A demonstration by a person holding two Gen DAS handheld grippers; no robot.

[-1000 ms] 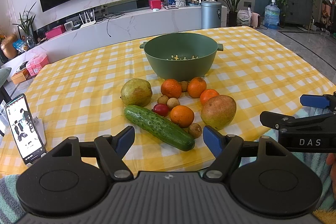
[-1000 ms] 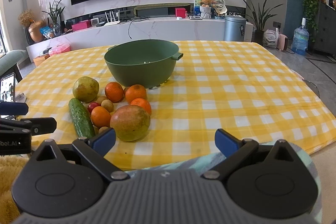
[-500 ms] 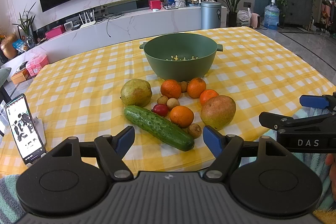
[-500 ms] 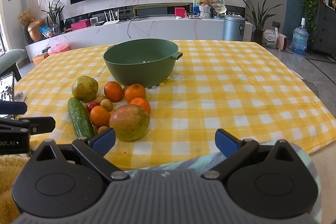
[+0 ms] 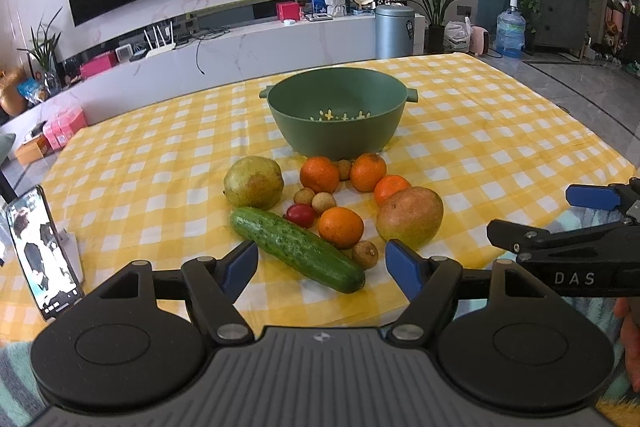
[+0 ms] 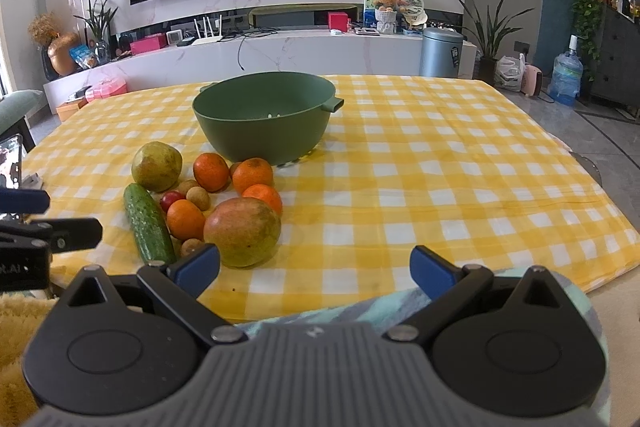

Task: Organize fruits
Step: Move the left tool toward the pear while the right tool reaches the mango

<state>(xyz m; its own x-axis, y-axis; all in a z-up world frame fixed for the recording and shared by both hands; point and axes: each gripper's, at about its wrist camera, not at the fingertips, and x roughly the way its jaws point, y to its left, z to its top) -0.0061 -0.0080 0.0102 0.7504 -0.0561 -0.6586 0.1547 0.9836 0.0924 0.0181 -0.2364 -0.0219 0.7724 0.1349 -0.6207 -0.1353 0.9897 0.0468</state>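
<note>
A green colander bowl (image 5: 336, 119) stands mid-table on a yellow checked cloth. In front of it lie a pear (image 5: 253, 182), a cucumber (image 5: 296, 249), a mango (image 5: 409, 215), several oranges (image 5: 341, 227), a small red fruit (image 5: 301, 215) and several brown longans (image 5: 323, 202). My left gripper (image 5: 322, 267) hovers open at the near table edge, just short of the cucumber, nothing between its fingers. My right gripper (image 6: 314, 269) is also open and empty, near the mango (image 6: 242, 231) and to its right. The bowl (image 6: 264, 117) holds no fruit that I can see.
A phone (image 5: 42, 267) on a stand sits at the table's left near corner. Bare cloth (image 6: 440, 179) stretches right of the bowl. A TV wall, a white console and a metal bin (image 5: 394, 31) stand beyond the table.
</note>
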